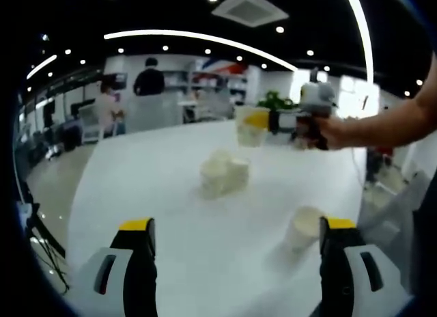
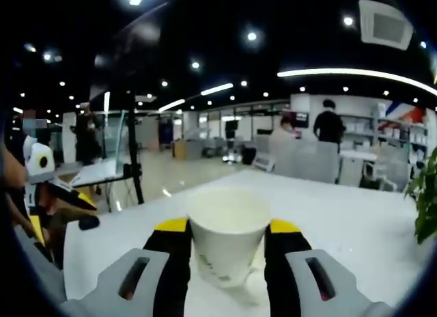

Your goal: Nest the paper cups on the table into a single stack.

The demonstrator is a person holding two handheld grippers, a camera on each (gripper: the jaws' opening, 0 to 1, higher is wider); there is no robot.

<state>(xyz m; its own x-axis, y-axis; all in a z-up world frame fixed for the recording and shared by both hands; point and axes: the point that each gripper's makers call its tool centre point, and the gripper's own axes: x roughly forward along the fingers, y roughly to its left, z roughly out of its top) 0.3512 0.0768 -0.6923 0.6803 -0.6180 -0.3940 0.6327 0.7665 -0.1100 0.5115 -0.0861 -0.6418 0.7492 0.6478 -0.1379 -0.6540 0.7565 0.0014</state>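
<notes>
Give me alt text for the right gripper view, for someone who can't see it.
The right gripper holds an upright white paper cup between its yellow-tipped jaws, lifted above a white table. Behind lies an open office with ceiling lights and people standing at desks; the left gripper shows at the view's left edge.

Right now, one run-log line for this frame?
right gripper: shut on cup, lifted | left gripper: open, empty | table: cup cluster, single cup
</notes>
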